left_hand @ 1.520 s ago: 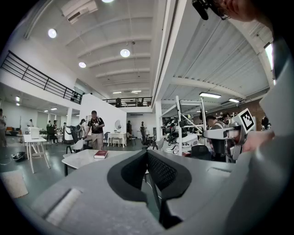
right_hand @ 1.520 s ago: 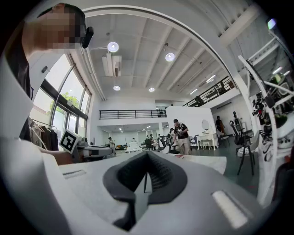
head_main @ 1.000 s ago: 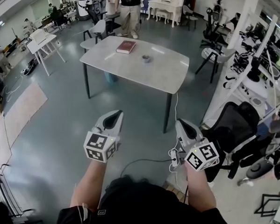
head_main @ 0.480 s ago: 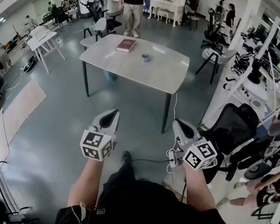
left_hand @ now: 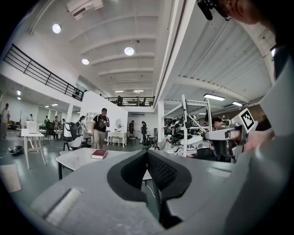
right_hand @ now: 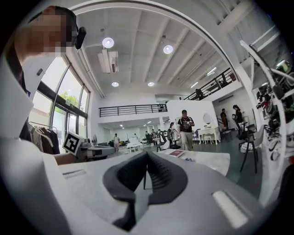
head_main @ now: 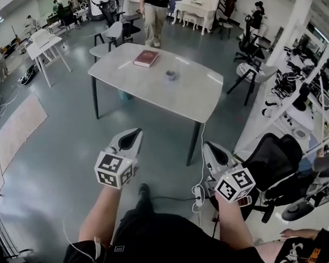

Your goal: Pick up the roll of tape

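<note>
While the tape (head_main: 171, 74) sits on the table (head_main: 183, 97), well away, the left gripper (head_main: 135, 131) and right gripper (head_main: 210, 145) are closed and empty; the person should step close, then open one.

Head view looks steeply down; both gripper views face level toward the table (head_main: 156, 84) all share.

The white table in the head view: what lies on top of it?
A red book lies near the far edge of the table; a small roll of tape sits apart from it, nearer the middle. The book covers whatever is beneath it.
</note>
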`<state>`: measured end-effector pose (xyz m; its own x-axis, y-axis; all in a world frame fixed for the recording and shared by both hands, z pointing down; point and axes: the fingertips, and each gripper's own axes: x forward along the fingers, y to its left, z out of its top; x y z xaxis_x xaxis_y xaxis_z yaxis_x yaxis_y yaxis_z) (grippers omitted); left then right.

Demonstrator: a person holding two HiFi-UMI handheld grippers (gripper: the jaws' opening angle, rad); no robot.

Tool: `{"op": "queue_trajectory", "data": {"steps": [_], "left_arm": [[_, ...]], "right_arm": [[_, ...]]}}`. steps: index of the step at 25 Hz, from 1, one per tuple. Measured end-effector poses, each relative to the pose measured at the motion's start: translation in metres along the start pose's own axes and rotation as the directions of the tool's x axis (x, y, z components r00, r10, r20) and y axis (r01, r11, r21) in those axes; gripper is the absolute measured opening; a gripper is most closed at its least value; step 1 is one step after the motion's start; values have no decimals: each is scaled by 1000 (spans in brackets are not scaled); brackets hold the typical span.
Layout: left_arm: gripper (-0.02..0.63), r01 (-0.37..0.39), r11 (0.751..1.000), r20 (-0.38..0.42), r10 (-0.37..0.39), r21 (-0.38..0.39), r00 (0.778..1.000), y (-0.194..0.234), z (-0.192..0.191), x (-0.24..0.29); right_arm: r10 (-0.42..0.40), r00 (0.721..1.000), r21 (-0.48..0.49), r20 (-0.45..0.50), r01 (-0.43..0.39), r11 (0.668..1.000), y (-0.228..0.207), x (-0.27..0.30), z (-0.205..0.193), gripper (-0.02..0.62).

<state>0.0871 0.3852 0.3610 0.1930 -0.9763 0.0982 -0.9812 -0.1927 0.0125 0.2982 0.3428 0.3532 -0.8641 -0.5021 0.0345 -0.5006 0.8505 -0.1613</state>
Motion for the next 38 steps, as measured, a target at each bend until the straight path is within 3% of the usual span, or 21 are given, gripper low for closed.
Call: {"op": "queue_trajectory", "data": {"steps": [11,19,34,38], "left_arm": [[8,26,1000,-23,-26,-7,999,145,-1,90],[8,35,999,9,-35,-12,999,247,12,117],[8,10,998,-31,-12,-66,999,332,-2,173],[8,5,998,-54,-9,-68,999,350,-6,203]], "right_arm": [[-4,999,24,-48,5,1000,-24,176,9,3],[-19,999,12,-44,20,1000,-23,274,19,3],[-16,996,65,-86,21,998,-70,362,0,3],[-19,993,6,-113,20,1000,-91,393,-2,2]]}}
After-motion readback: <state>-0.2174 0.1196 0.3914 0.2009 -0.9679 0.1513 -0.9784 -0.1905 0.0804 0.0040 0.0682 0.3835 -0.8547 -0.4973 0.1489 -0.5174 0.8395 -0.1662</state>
